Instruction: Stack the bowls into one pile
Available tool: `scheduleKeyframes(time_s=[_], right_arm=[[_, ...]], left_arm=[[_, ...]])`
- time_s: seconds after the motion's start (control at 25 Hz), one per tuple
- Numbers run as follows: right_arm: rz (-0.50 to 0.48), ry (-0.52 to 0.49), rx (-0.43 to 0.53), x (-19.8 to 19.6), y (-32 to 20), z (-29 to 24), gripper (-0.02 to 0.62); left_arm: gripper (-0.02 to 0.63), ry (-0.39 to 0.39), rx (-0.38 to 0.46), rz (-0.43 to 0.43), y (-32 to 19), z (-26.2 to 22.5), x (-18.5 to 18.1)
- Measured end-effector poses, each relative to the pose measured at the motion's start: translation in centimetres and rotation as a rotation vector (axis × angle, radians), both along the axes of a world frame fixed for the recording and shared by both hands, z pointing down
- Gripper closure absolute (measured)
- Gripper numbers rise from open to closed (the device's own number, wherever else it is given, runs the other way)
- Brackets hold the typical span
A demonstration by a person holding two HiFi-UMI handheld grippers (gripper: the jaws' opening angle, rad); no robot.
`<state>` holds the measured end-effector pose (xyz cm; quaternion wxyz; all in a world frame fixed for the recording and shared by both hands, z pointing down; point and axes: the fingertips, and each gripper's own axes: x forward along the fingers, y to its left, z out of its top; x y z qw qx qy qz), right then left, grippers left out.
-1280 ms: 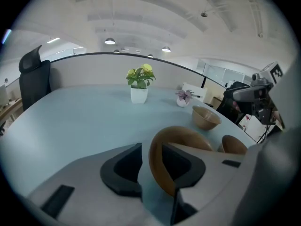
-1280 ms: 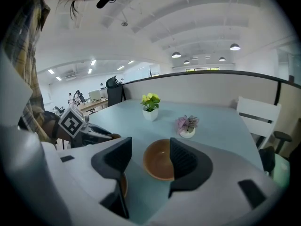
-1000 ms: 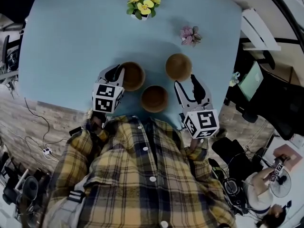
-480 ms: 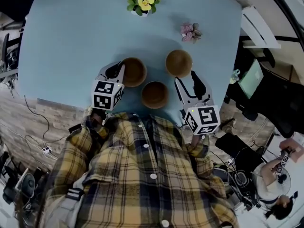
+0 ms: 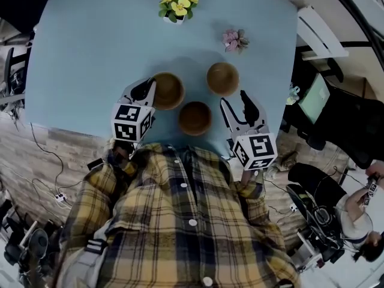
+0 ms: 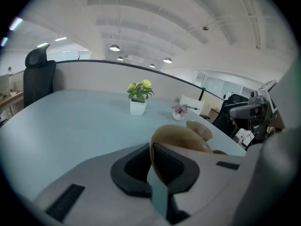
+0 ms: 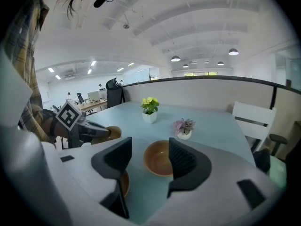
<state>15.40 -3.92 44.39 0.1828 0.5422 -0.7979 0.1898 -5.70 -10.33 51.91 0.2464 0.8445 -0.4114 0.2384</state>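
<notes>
**Left bowl pinched at the rim, three bowls unstacked**

Your left gripper [image 5: 151,92] [image 6: 153,161] has just been closing its jaws. They now clamp the near-left rim of the left bowl [image 5: 169,90] [image 6: 183,136], with the wall running between the pads. The bowl is round, so it has no long axis, and its mouth faces up. Whether its base is off the table [image 5: 90,53] cannot be told.

Your right gripper [image 5: 233,104] [image 7: 149,154] hangs at the near right with its jaws wide and nothing between the pads. It points toward the far side, and the right bowl [image 5: 222,78] [image 7: 157,159] shows through the gap, beyond the tips.

The near bowl [image 5: 194,117] [image 7: 123,182] sits mouth up between your two grippers. It is just beside the left bowl and close to the table's near edge. The right bowl, also mouth up, stands apart from both.

The far half of the table is open surface, with yellow flowers [image 5: 175,5] at far centre and a pink plant [image 5: 234,39] at far right. There is also wide room to the left of the left bowl. The table's right edge runs near your right gripper.
</notes>
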Motion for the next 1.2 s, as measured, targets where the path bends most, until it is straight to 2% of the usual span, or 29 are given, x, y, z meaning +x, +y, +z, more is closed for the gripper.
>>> scheduleKeyframes(time_s=[0.24, 0.52, 0.84, 1.2], right_arm=[[0.017, -0.001, 0.030, 0.0, 1.4, -0.9, 0.353], [0.059, -0.001, 0.047, 0.5, 3.4, -1.5, 0.353], [0.125, -0.002, 0.031, 1.4, 6.3, -1.3, 0.353], [0.183, -0.001, -0.004, 2.3, 9.0, -0.5, 0.353]], left_arm=[[0.600, 0.024, 0.036, 0.014, 0.8, -2.1, 0.4], [0.600, 0.056, 0.055, 0.078, 2.5, -3.9, 2.2], [0.600, 0.067, 0.043, 0.205, 4.9, -4.1, 5.5], [0.600, 0.038, 0.002, 0.365, 8.0, -2.3, 8.9]])
